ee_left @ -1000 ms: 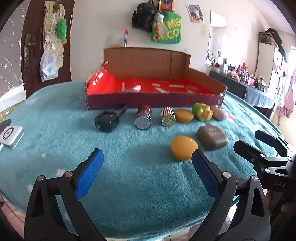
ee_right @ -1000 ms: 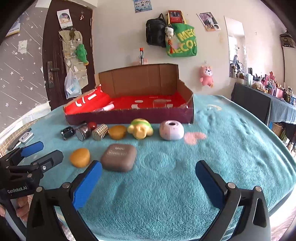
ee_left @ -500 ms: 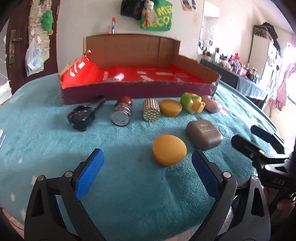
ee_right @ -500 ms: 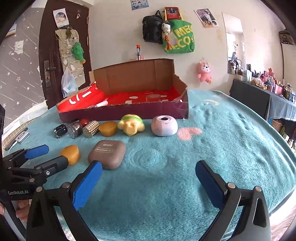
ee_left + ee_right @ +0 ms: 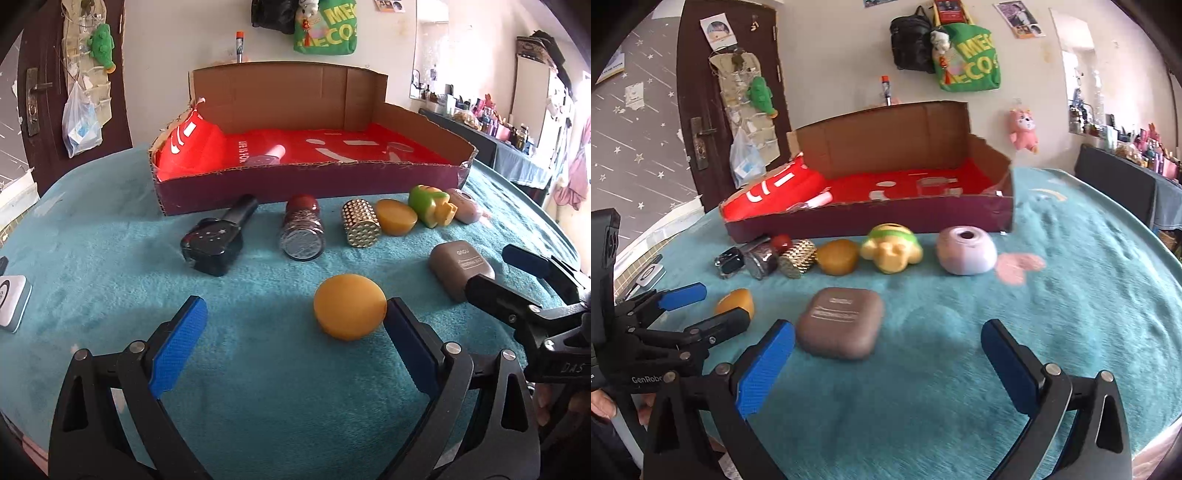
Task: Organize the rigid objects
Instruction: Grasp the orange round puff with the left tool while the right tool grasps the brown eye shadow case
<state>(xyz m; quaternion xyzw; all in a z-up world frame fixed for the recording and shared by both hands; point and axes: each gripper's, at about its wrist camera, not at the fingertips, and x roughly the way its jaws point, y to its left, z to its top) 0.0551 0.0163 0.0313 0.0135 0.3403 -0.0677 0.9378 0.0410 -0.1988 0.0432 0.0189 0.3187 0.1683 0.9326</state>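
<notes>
With both jaws spread wide and empty, the left gripper (image 5: 291, 345) was best centred over the orange puck (image 5: 349, 306) before closing, the right gripper (image 5: 886, 363) likewise over the brown case (image 5: 840, 322).

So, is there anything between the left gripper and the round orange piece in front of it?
Nothing visible. The left gripper is open, and only bare teal cloth lies before the round orange piece, which sits near its right finger.
</notes>
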